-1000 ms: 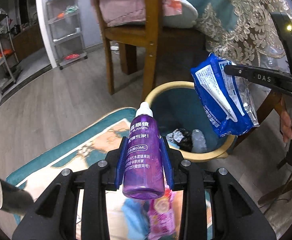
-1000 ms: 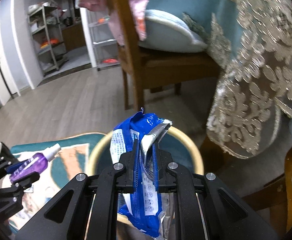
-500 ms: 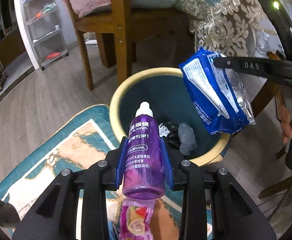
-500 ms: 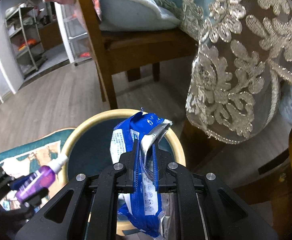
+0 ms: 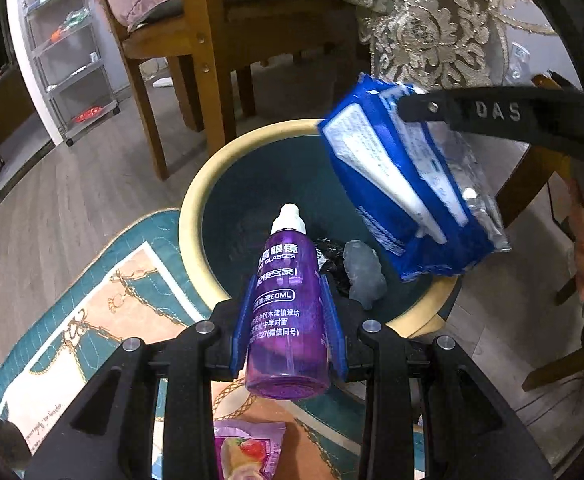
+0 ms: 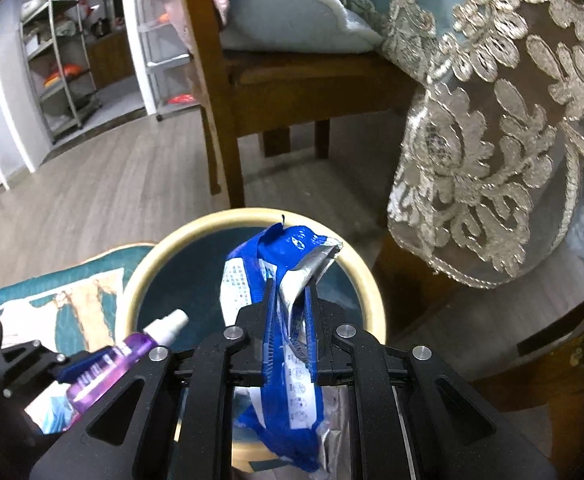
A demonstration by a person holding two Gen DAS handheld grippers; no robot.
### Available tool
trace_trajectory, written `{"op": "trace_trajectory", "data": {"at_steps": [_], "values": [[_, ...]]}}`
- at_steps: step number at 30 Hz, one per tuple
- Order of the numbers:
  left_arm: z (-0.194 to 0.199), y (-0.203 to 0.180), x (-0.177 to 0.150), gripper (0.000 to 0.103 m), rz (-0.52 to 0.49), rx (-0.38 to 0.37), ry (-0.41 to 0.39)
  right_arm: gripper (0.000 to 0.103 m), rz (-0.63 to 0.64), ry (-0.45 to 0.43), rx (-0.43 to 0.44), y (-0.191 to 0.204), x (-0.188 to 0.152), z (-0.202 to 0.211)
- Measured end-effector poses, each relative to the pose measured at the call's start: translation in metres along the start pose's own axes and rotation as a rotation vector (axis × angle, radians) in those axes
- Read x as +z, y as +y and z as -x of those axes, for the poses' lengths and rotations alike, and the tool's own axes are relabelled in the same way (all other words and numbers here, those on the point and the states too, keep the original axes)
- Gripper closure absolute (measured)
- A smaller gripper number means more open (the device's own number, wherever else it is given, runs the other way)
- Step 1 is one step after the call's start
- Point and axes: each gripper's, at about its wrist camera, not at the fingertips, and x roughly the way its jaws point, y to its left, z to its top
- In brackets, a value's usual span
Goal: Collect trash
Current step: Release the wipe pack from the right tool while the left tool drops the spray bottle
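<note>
My left gripper (image 5: 288, 320) is shut on a purple spray bottle (image 5: 285, 308) with a white cap, held over the near rim of a round bin (image 5: 195, 196) with a cream rim and dark teal inside. My right gripper (image 6: 289, 308) is shut on a blue wet-wipe packet (image 6: 287, 344), hanging above the bin (image 6: 159, 248). The packet (image 5: 408, 200) and right gripper (image 5: 412, 106) show at the right in the left wrist view. The bottle (image 6: 123, 356) shows at lower left in the right wrist view. Dark crumpled trash and a grey lump (image 5: 364, 272) lie in the bin.
A patterned teal rug (image 5: 91, 304) lies left of the bin with a pink snack wrapper (image 5: 247, 452) on it. A wooden chair (image 5: 195, 64) stands behind the bin. A lace tablecloth (image 6: 492, 140) hangs at the right. Metal shelves (image 6: 59, 64) stand far left.
Both grippers have moved forward and closer over the bin, still holding their items. The bin now fills more of both views.
</note>
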Motion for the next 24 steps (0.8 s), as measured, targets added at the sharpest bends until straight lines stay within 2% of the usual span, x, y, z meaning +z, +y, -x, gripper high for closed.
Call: {"op": "trace_trajectory", "data": {"at_steps": [2,4,5,7,10,12,19,24], "values": [[0.004,-0.001,-0.001,0.071,-0.008,0.012,-0.012,0.083,0.011,-0.002,0.004,0.003,0.001,0.0],[0.007,0.002,-0.001,0.069,-0.001,0.018,-0.017,0.069,0.012,-0.009,-0.002,0.006,0.002,0.0],[0.009,0.004,-0.002,0.064,0.007,0.022,-0.018,0.066,0.011,-0.011,-0.001,0.007,0.003,0.001],[0.015,0.009,-0.002,0.06,0.022,0.031,-0.029,0.056,0.016,-0.019,-0.003,0.009,0.005,0.002],[0.026,0.019,-0.004,0.058,0.043,0.045,-0.041,0.047,0.03,-0.037,0.002,0.014,0.007,0.008],[0.036,0.027,-0.007,0.053,0.067,0.054,-0.051,0.042,0.038,-0.046,0.009,0.017,0.007,0.013],[0.082,0.046,-0.02,0.047,0.078,0.106,-0.09,0.031,0.083,-0.075,0.05,0.037,0.007,0.031],[0.125,0.063,-0.033,0.042,0.093,0.158,-0.123,0.026,0.102,-0.047,0.14,0.064,0.0,0.041]]}}
